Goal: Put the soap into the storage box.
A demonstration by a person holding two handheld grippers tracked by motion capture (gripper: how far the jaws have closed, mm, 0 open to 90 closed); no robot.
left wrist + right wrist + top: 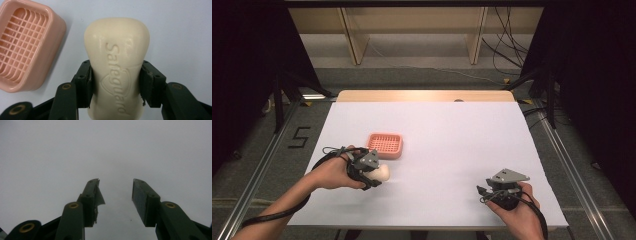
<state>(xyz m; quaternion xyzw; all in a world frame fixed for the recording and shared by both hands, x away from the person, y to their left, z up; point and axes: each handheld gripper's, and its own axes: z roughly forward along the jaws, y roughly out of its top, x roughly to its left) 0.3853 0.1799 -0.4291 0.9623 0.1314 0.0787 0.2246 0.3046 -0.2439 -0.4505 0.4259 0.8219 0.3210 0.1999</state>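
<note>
Right gripper: in the high view we see the right gripper at the lower right of the frame, resting low over the white table cover, held by the right hand. In the right gripper view its black jaws stand apart with nothing between them, only the pale surface beyond.

Left gripper: we find the left gripper at the lower left of centre in the high view, held by the left hand. Its jaws are clamped on the soap bar.

Soap bar: in the left gripper view the cream soap bar stands at the centre of the frame, pinched on both sides by the pads, its rounded end reaching past them toward the top. We read the raised word "Safeguard" along its face. In the high view it shows as a pale oval at.

Soap dish: the pink soap dish sits just beyond the left gripper, up and slightly right of it in the high view. In the left gripper view it lies at the upper left, beside the soap but apart from it, with a slatted grid inside.

Table edge: at the far end we see a strip of bare wood beyond the white cover.
</note>
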